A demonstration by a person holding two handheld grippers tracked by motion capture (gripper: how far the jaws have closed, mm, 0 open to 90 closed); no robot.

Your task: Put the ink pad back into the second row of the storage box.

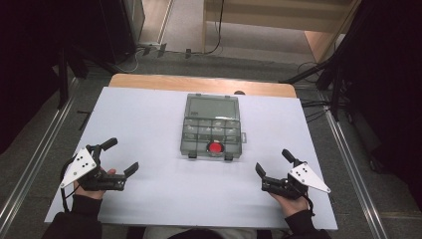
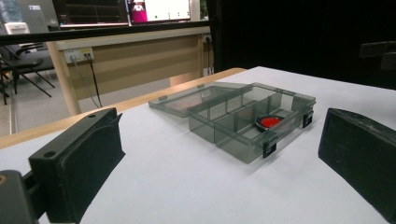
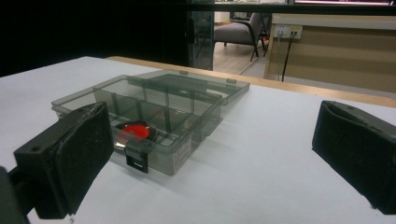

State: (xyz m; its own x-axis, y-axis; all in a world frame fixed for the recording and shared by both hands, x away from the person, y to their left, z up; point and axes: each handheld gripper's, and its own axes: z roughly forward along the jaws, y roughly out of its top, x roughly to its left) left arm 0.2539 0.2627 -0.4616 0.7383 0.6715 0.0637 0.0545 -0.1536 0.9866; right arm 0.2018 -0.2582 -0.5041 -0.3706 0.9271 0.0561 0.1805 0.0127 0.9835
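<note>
Covering most of the wooden table (image 1: 199, 82) is a white sheet (image 1: 149, 129), and everything in play sits on it. Largest of those things is the box (image 1: 211, 130), a smoky clear organiser at the middle of the sheet, a little toward the far edge. Its lid (image 1: 211, 106) is thrown back flat on the sheet behind the tray, hinged along the far side. The tray is split into small compartments, and two black latches hang at its near wall (seen in the high view as dark tabs at the front corners).

Next in size come the tools. The left gripper (image 1: 118, 157) rests near the sheet's front-left corner, held in a hand (image 1: 94, 186), jaws spread wide with nothing between them; in the left gripper view the box lies ahead, framed between those two black jaws. The right gripper (image 1: 273, 160) sits near the front-right, also held in a hand (image 1: 291, 201), jaws likewise wide and empty. Both are well apart from the box, one on either side.

Smallest is the red disc (image 1: 215, 147), lying in the middle compartment of the tray's near row, just behind the front wall; the right gripper view shows it (image 3: 135, 131) close above a latch (image 3: 136, 158).
</note>
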